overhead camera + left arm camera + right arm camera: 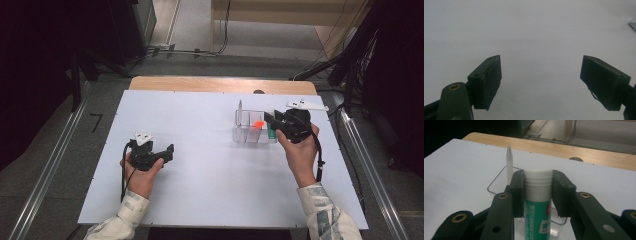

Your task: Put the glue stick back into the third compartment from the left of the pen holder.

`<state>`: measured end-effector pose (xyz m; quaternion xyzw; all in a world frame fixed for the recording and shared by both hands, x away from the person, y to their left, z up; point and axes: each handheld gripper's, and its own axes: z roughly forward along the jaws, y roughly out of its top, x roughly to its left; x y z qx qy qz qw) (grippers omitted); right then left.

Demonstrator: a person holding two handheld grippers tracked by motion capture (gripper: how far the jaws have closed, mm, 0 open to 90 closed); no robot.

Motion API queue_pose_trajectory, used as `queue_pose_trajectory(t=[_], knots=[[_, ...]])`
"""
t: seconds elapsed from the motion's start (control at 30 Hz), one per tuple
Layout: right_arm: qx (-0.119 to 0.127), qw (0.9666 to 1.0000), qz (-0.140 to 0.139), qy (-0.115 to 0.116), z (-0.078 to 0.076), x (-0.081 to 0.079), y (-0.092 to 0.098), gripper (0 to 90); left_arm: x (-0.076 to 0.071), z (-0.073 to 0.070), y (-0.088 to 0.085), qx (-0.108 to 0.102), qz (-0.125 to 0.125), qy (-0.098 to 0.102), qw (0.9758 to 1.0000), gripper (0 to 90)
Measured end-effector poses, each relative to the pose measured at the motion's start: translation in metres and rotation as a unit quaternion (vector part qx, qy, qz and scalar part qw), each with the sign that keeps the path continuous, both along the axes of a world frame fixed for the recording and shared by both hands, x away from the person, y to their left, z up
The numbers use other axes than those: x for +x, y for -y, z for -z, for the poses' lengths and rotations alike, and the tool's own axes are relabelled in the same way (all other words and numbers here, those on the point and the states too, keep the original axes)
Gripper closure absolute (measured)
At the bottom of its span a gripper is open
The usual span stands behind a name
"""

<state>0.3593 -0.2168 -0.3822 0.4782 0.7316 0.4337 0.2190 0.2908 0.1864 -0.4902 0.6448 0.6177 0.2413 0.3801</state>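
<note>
A green glue stick (537, 220) with a white cap stands upright, and my right gripper (537, 192) is shut on its cap. In the high view the glue stick (271, 133) is at the right end of a clear plastic organizer (248, 134), with my right gripper (272, 121) over it. Whether the stick rests on the box floor I cannot tell. A slim white pen (509, 162) stands upright in the far compartment. An orange item (258, 124) lies inside the organizer. My left gripper (167, 151) rests at the table's left, open and with nothing between its jaws (541, 82).
The white tabletop (200, 190) lies on a wooden table whose far edge (220, 84) shows behind it. Dark stands and cables are on the floor beyond. The organizer's corner (632, 25) peeks in at the right of the left gripper view.
</note>
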Motion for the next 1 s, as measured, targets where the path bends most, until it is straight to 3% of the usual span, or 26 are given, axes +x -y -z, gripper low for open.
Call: queue_pose_trajectory(t=[1.0], knots=[[0.014,0.9996,0.025,0.003,-0.005,0.034,-0.001,63.5,0.000,0.000,-0.001,0.000,0.002,-0.002,1.0000,17.8]])
